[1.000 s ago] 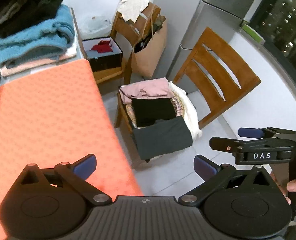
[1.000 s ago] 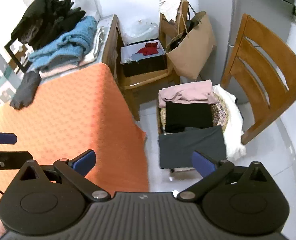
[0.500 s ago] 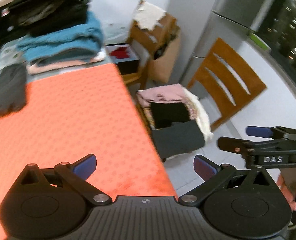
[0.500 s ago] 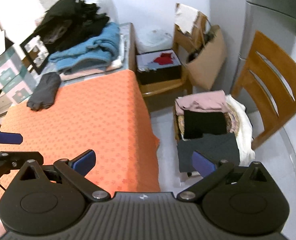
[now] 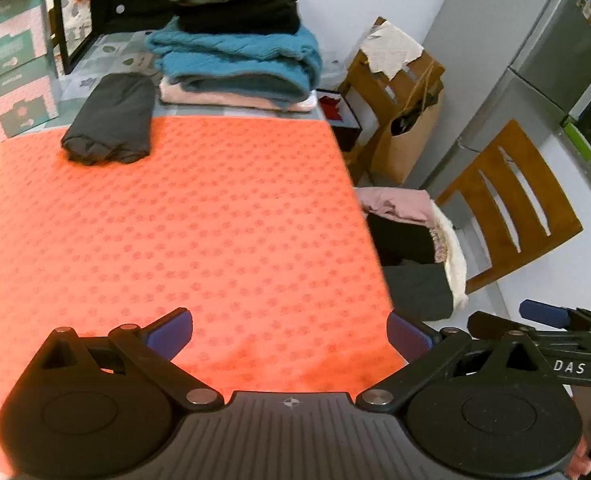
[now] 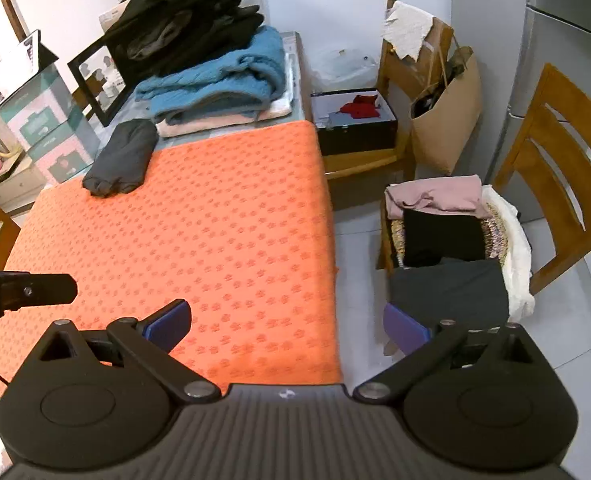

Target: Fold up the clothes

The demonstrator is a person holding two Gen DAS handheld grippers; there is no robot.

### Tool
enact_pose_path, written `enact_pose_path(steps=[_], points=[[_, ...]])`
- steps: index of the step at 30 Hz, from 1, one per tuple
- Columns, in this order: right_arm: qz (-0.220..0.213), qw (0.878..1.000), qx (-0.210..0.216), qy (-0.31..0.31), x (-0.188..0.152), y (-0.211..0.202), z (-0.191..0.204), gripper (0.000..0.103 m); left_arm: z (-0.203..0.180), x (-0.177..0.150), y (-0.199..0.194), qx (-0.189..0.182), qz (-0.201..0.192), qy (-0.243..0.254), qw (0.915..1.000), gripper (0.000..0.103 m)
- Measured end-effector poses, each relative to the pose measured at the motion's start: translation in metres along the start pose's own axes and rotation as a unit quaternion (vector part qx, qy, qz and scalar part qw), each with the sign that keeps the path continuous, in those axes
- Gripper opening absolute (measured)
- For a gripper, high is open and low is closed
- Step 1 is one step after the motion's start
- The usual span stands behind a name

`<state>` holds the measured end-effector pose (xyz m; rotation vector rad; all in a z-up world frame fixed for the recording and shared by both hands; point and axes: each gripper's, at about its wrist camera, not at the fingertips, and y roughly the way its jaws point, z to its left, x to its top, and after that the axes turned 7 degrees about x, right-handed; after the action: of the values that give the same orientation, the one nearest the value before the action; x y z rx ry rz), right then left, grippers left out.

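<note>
Clothes waiting on chair (image 6: 447, 240) right of orange table (image 6: 215, 216): dark grey top piece (image 6: 451, 288) looks soft, light, floppy; prob best pinched at 2 corners. Left gripper (image 5: 289, 330) & right gripper (image 6: 287, 322) both spread wide, empty.

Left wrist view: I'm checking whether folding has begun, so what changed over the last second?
Both cameras swung from the chair's clothes pile toward the orange table. Nothing was grasped: left gripper and right gripper stayed open and empty, clothes unmoved.
</note>
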<state>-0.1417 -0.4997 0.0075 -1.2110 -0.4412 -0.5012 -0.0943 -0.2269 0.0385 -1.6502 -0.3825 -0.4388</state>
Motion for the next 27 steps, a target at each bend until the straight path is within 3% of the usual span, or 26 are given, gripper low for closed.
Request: enact_pose_path(steps=[2, 12, 16, 27], points=[[-0.002, 1.0, -0.005, 0.008, -0.004, 0.005, 0.015, 0.103, 0.015, 0.0, 0.002, 0.009, 0.011, 0.01, 0.9998, 0.103], [-0.024, 0.999, -0.007, 0.02, 0.0, 0.043, 0.116, 0.103, 0.091, 0.002, -0.012, 0.05, -0.006, 0.075, 0.9959, 0.103], [-0.03, 0.999, -0.001, 0.016, 0.005, 0.063, 0.157, 0.103, 0.13, 0.005, -0.01, 0.073, 0.001, 0.069, 0.9949, 0.103], [-0.007, 1.0, 0.002, -0.011, 0.009, 0.102, 0.238, 0.103, 0.211, 0.004, -0.008, 0.09, 0.015, 0.023, 0.9956, 0.103]])
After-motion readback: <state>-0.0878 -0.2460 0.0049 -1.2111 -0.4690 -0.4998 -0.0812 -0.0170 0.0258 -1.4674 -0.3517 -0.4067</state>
